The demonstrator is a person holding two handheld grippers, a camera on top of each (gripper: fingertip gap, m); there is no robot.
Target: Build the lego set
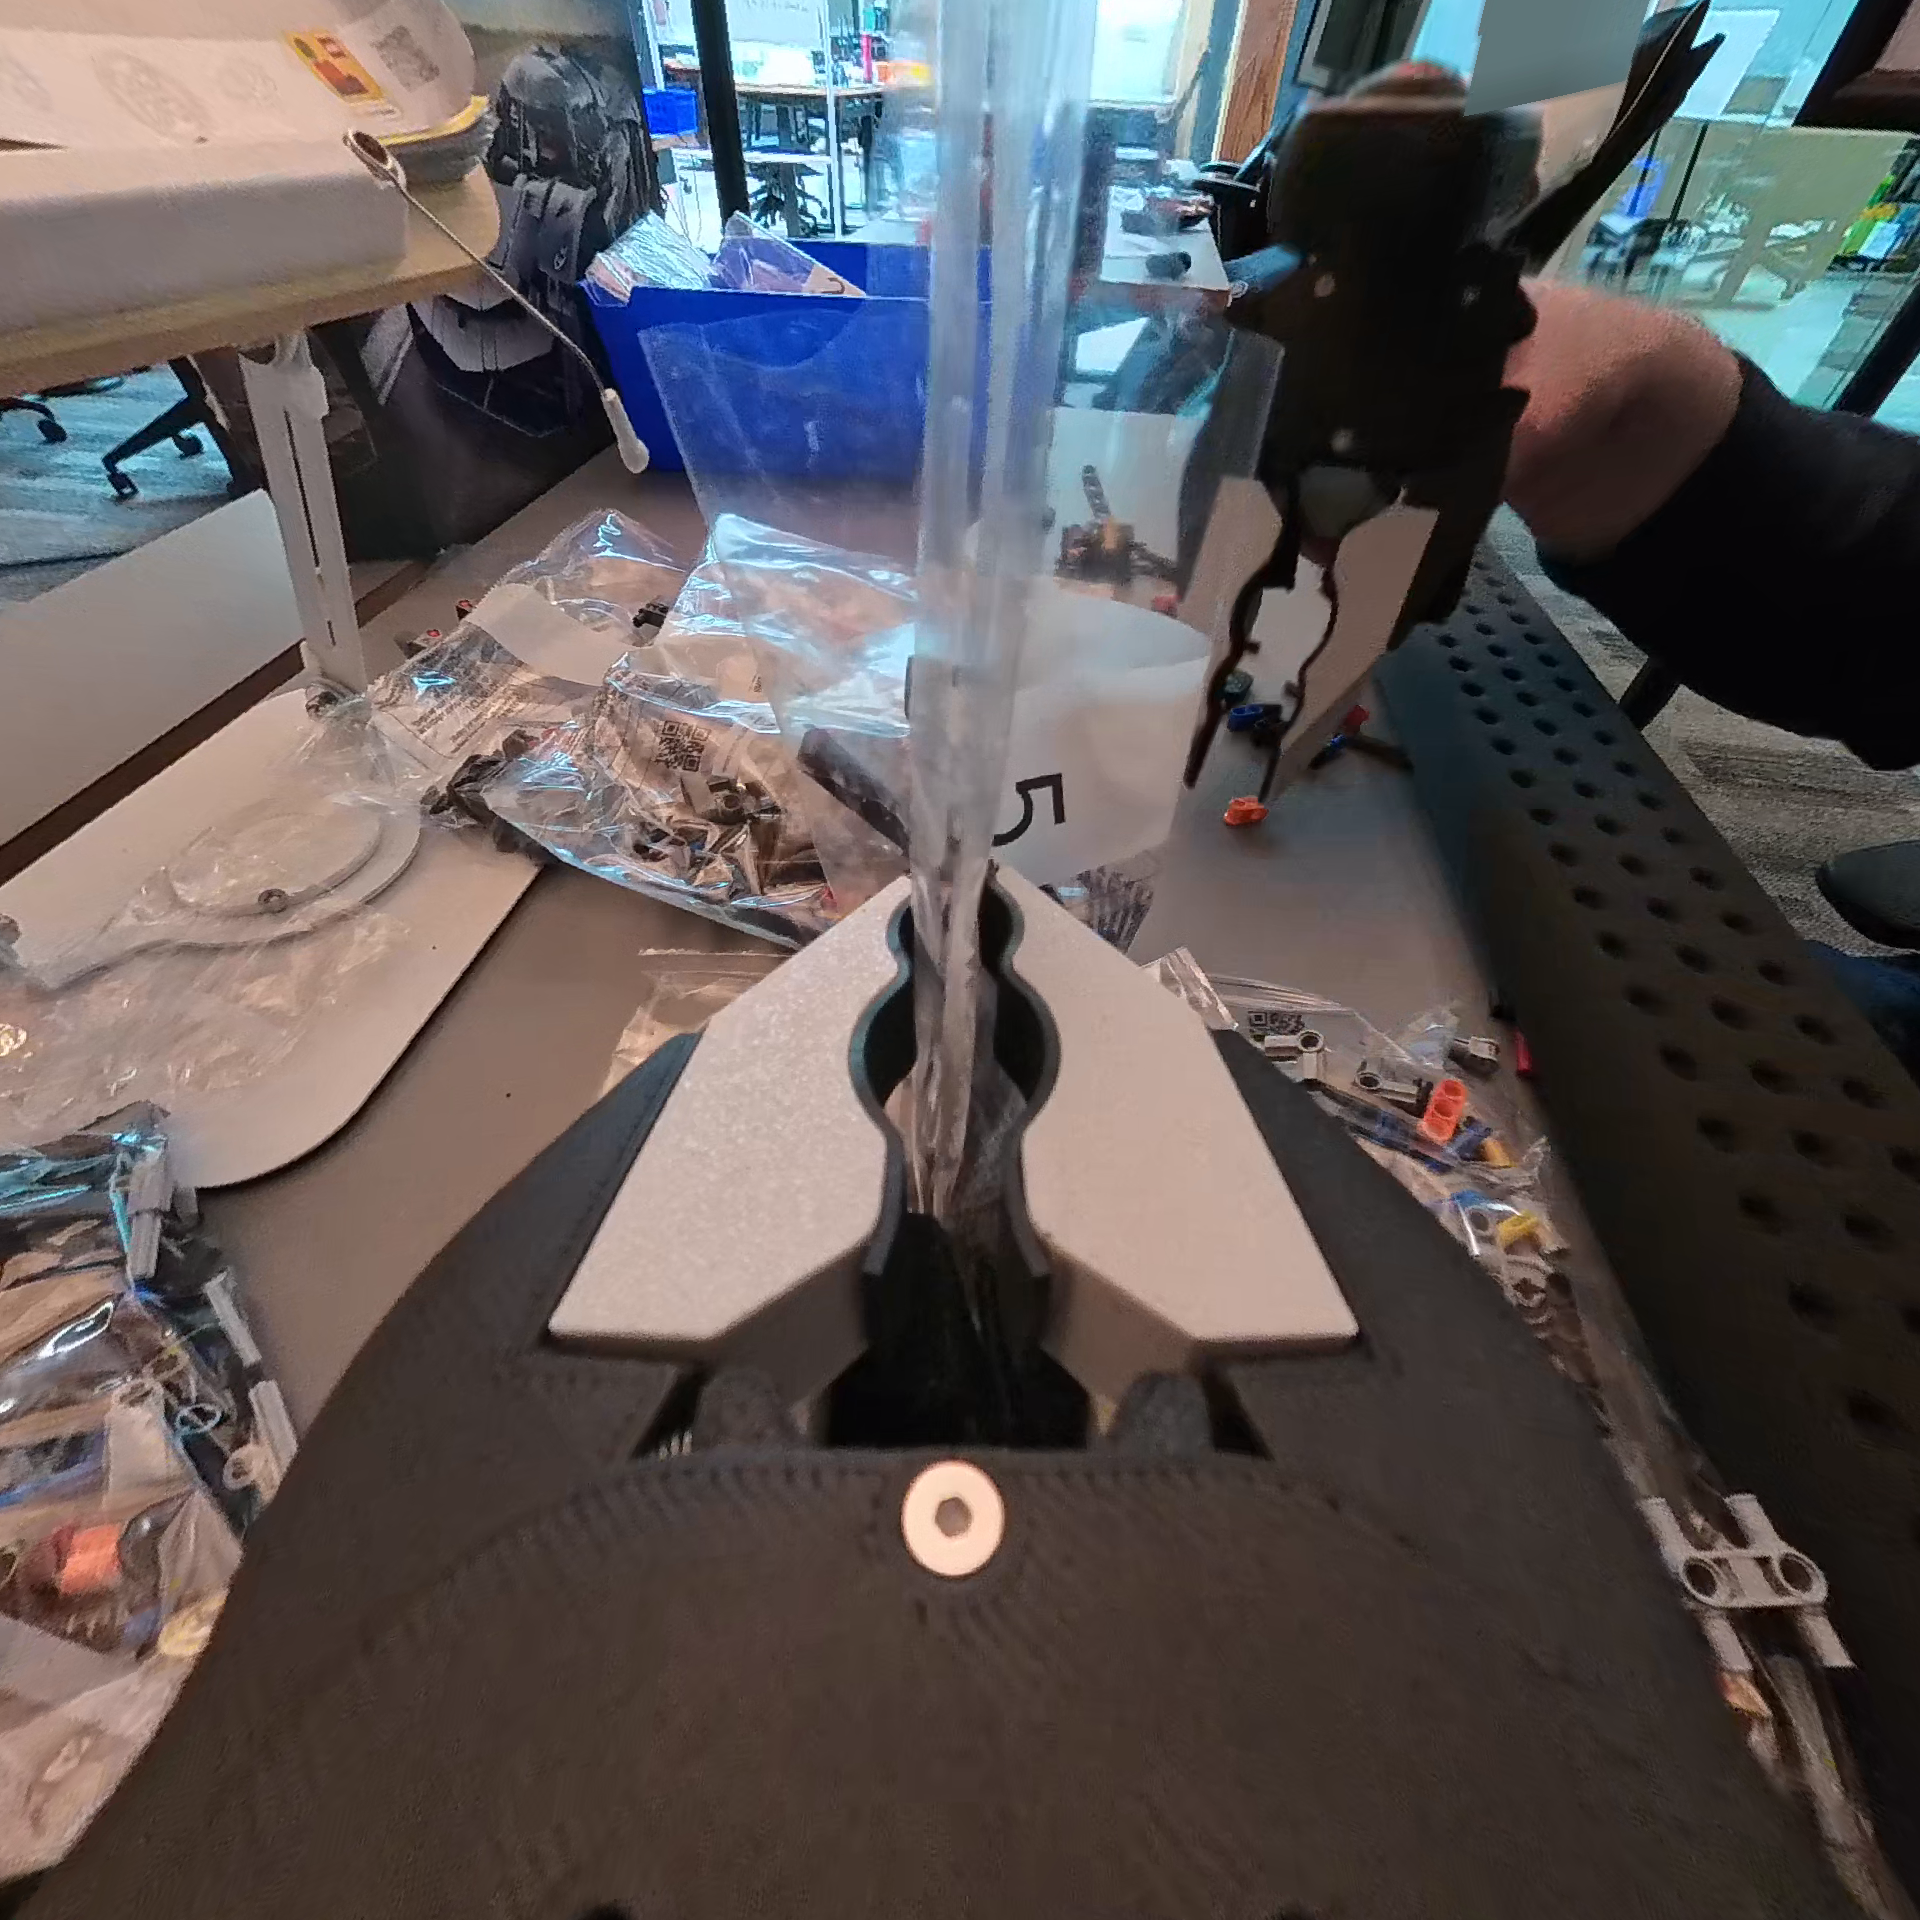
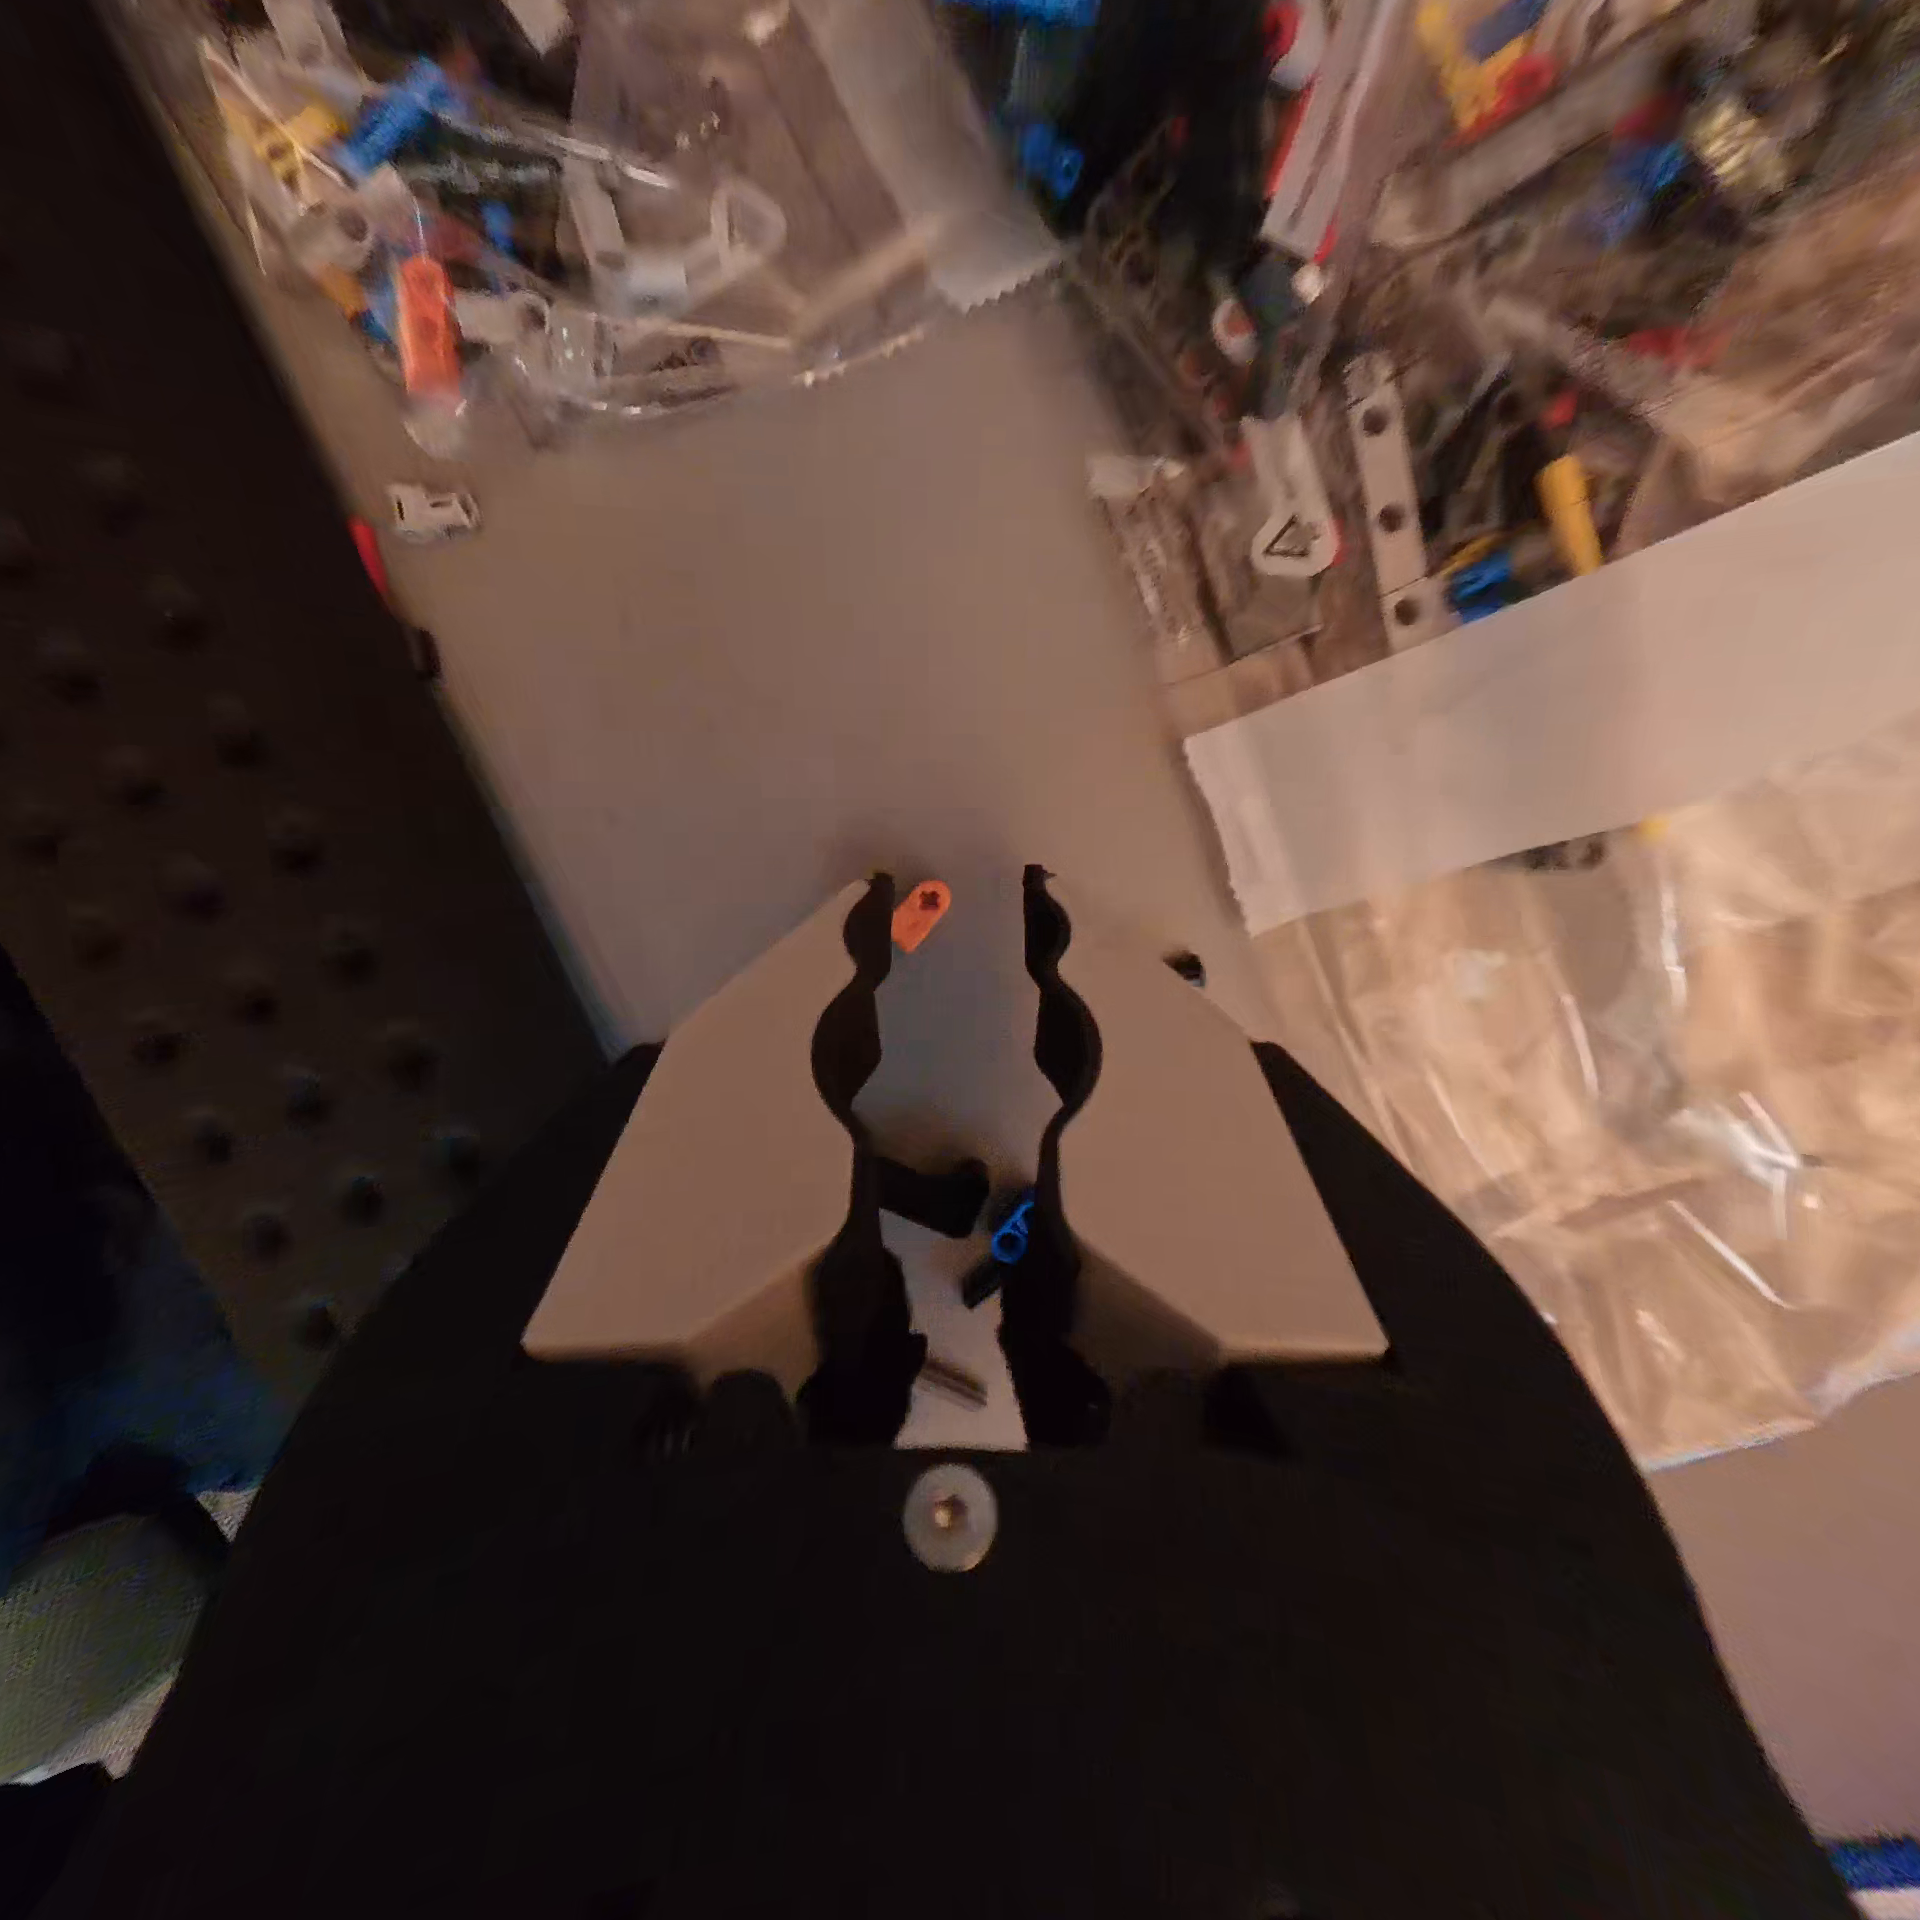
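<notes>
My left gripper (image 1: 951, 904) is shut on a clear plastic bag (image 1: 987, 416) that stands up from the jaws and hangs in front of the camera. My right gripper (image 2: 956, 883) is open and points down at the grey table (image 2: 779, 675). A small orange lego piece (image 2: 920, 914) lies on the table between its fingertips, close to the left one. A blue piece (image 2: 1010, 1236) and a black piece (image 2: 935, 1195) lie farther back between the fingers. In the left wrist view the right gripper (image 1: 1231, 779) hangs over the orange piece (image 1: 1242, 811), held by a hand (image 1: 1621, 416).
Several clear bags of lego parts (image 1: 665, 769) lie on the table, more at the left edge (image 1: 114, 1382) and right (image 1: 1434, 1101). A white numbered bag (image 1: 1091, 727) lies in the middle. A black perforated panel (image 1: 1683, 987) borders the right side. A white stand base (image 1: 281, 831) sits left. A blue bin (image 1: 769, 364) stands behind. The gap from one gripper's tips to the other's is roughly 20 centimeters.
</notes>
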